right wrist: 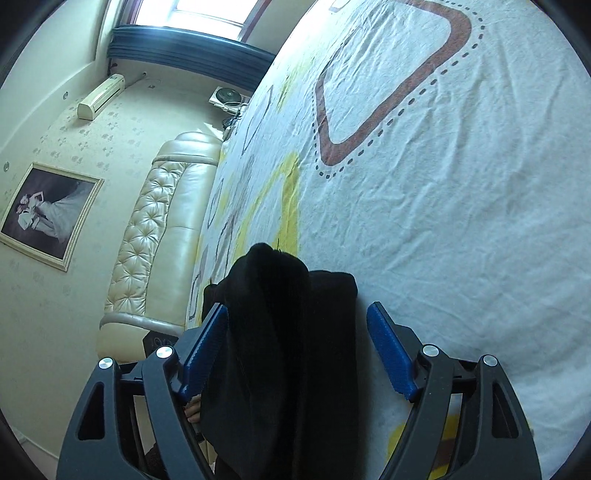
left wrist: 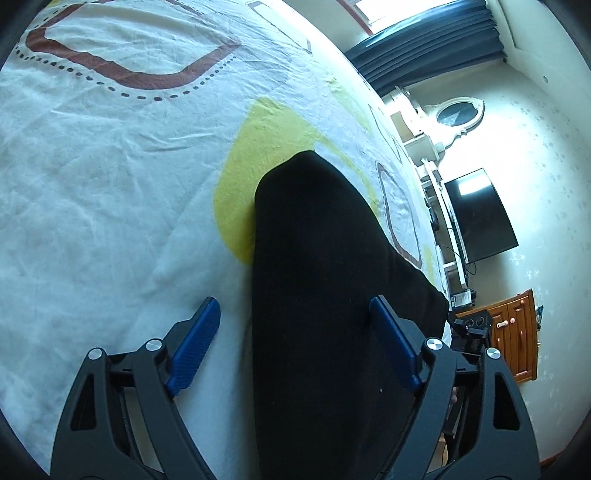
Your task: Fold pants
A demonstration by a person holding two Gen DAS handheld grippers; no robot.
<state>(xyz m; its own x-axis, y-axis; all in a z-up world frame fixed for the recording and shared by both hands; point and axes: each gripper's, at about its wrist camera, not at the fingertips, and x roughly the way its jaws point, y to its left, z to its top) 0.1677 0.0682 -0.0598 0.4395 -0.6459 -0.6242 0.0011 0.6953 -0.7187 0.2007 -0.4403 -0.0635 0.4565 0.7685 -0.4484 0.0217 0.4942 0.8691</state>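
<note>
Left wrist view: the left gripper [left wrist: 295,325] tilts down over the bed [left wrist: 110,184], jaws spread, black pants [left wrist: 325,277] lying between them, ungripped. Right wrist view: the right gripper [right wrist: 299,328] tilts down likewise, jaws spread astride the bunched pants [right wrist: 280,332].

A bed under a white sheet [left wrist: 110,192] printed with brown loops and yellow patches; a tufted cream headboard [right wrist: 162,236]; pale patterned wallpaper [right wrist: 55,314] bearing a framed photograph [right wrist: 48,218] and an air conditioner [right wrist: 99,96]; dark curtains [left wrist: 428,40] below a bright window [right wrist: 207,11]; a black television [left wrist: 480,214]; a wooden cabinet [left wrist: 517,332].
</note>
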